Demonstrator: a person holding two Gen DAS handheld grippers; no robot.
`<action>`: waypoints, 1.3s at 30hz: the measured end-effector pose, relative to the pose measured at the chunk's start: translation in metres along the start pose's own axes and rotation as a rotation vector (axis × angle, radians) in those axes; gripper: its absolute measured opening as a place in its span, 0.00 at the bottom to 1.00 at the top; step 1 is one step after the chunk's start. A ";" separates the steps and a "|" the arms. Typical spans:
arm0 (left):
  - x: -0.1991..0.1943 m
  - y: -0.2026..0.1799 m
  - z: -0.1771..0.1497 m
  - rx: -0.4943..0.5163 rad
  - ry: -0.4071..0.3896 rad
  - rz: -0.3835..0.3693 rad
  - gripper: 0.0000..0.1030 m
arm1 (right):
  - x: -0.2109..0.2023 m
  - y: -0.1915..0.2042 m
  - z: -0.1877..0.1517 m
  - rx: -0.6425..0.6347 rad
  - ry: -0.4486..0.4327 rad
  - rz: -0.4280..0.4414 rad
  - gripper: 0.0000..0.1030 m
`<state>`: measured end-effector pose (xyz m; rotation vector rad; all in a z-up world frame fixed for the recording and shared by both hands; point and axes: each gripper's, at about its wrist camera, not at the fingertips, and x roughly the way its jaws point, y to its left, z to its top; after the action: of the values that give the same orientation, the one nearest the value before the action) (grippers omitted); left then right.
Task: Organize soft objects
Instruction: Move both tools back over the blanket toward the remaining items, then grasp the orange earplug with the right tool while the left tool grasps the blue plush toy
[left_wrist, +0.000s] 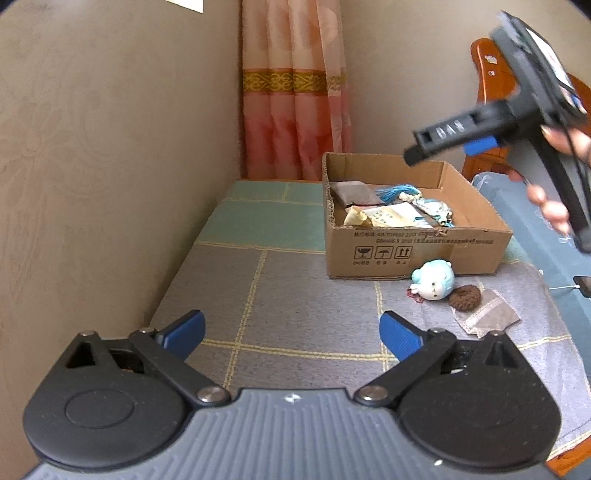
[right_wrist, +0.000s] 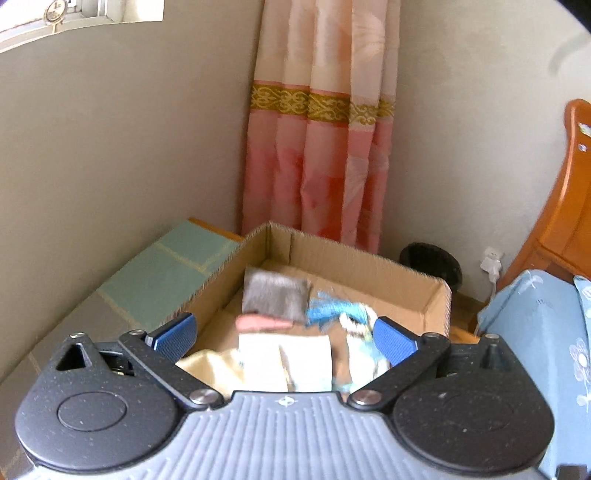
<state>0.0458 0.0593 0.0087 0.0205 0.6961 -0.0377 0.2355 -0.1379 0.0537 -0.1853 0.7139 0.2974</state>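
Right tool (right_wrist: 284, 338) hangs over the open brown cardboard box (left_wrist: 424, 254), blue pads wide apart, nothing between them. Box already holds a grey cloth, a blue tassel and paper packets.

Left tool (left_wrist: 291, 332) equally spread, empty, low over the grey checked surface (left_wrist: 295, 295).

Drop-off step looks finished. Still outside, just before the box: pale blue round plush toy (left_wrist: 434, 282), brown knitted scrunchie (left_wrist: 464, 296), grey lace-edged pouch (left_wrist: 487, 314). Next: go down and grip one.

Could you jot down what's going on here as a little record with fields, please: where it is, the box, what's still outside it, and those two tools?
Place: checked cloth in a room corner
Box: open cardboard box holding pouches and a blue tassel
Outside box: blue plush toy, brown knitted hair tie, grey lace-trimmed pouch
Left tool: open, empty, above cloth
Right tool: open, empty, over box
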 end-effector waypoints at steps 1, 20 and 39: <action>0.000 0.000 -0.001 0.002 -0.001 -0.002 0.97 | -0.005 0.002 -0.007 -0.004 -0.005 -0.011 1.00; 0.010 -0.016 -0.010 0.040 0.038 -0.055 0.98 | -0.047 0.000 -0.175 0.130 0.105 -0.094 1.00; 0.023 -0.057 -0.014 0.140 0.087 -0.097 0.98 | -0.052 -0.018 -0.235 0.219 0.163 -0.185 1.00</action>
<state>0.0520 0.0019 -0.0165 0.1229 0.7805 -0.1791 0.0594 -0.2284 -0.0850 -0.0670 0.8790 0.0270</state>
